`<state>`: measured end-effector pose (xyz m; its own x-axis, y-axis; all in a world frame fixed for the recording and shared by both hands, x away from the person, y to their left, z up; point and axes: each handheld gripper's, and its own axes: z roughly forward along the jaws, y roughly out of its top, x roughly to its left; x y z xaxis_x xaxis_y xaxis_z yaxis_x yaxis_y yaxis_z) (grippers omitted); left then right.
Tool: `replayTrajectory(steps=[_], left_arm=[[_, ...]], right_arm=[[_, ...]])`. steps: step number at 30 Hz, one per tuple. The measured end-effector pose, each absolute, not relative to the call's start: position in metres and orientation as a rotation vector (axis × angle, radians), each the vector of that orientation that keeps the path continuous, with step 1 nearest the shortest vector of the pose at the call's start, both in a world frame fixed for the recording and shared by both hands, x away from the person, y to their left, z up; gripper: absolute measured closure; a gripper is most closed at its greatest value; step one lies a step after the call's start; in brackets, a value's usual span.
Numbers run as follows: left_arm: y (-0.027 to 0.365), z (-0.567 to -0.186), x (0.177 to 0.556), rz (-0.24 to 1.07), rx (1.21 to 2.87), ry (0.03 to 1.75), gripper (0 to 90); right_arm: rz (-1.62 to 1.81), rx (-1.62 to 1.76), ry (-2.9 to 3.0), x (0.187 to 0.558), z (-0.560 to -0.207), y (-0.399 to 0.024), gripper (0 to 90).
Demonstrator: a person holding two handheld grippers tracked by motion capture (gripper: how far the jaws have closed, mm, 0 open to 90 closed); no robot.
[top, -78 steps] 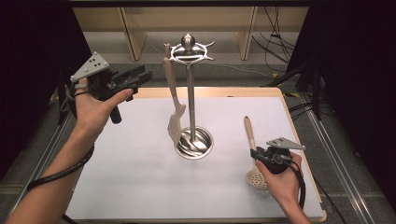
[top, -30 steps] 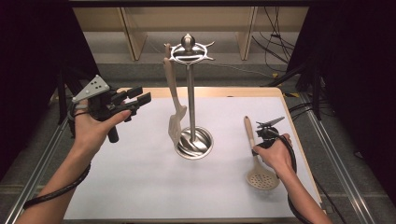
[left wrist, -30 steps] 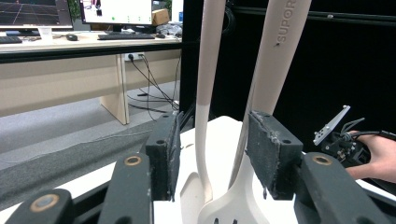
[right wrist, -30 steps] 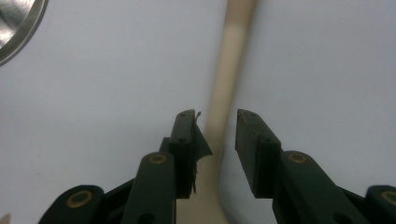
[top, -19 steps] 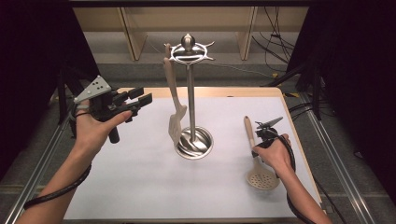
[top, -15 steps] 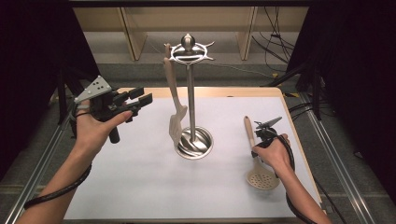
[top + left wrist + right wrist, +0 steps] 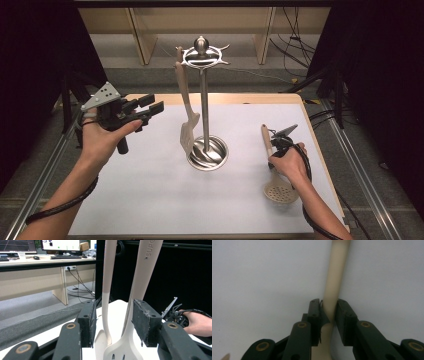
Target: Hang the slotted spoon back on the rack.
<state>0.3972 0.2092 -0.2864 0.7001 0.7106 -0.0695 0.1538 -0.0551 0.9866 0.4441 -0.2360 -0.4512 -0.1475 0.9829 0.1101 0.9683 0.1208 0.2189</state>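
A chrome utensil stand (image 7: 204,100) rises mid-table, and a pale slotted spatula (image 7: 187,125) hangs from its top ring. At the left, my left gripper (image 7: 156,103) hovers open above the mat, aimed at the stand. In the left gripper view its jaws (image 7: 116,323) frame the spatula (image 7: 140,290) from a distance without touching it. A beige skimmer (image 7: 279,190) lies flat at the right. My right gripper (image 7: 271,149) points down onto its handle. Its jaws (image 7: 329,312) have just been closing, and the pads now press on the handle (image 7: 338,270).
A white mat (image 7: 150,200) covers the wooden table (image 7: 240,98). Metal rails (image 7: 360,170) run along both sides. Cables (image 7: 295,30) and wooden furniture legs (image 7: 142,40) stand beyond the far edge. The right hand with its gripper (image 7: 175,313) appears far off in the left gripper view.
Since the oldest frame my right hand has shifted from beside the skimmer's head up to its handle, and the left gripper has sunk a little. Over the last second both hands stay put.
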Motion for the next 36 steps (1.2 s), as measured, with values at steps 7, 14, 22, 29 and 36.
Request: replayTrajectory(steps=[7, 14, 22, 29, 36], left_arm=[[0.209, -0.289, 0.397, 0.524, 1.602, 0.725, 53.4], [0.209, -0.289, 0.397, 0.522, 1.602, 0.726, 53.4], [0.209, -0.29, 0.397, 0.522, 1.606, 0.723, 53.2], [0.208, -0.29, 0.398, 0.517, 1.606, 0.724, 53.1], [0.207, -0.291, 0.397, 0.513, 1.608, 0.723, 53.0]], right_arm=[[0.376, 2.094, 2.238, 0.444, -0.451, -0.235, 77.5], [0.377, 2.114, 2.225, 0.444, -0.451, -0.233, 78.9], [0.359, 2.106, 2.239, 0.448, -0.45, -0.233, 71.6], [0.325, 1.994, 2.316, 0.451, -0.45, -0.231, 71.8], [0.267, 1.946, 2.345, 0.454, -0.451, -0.227, 76.3]])
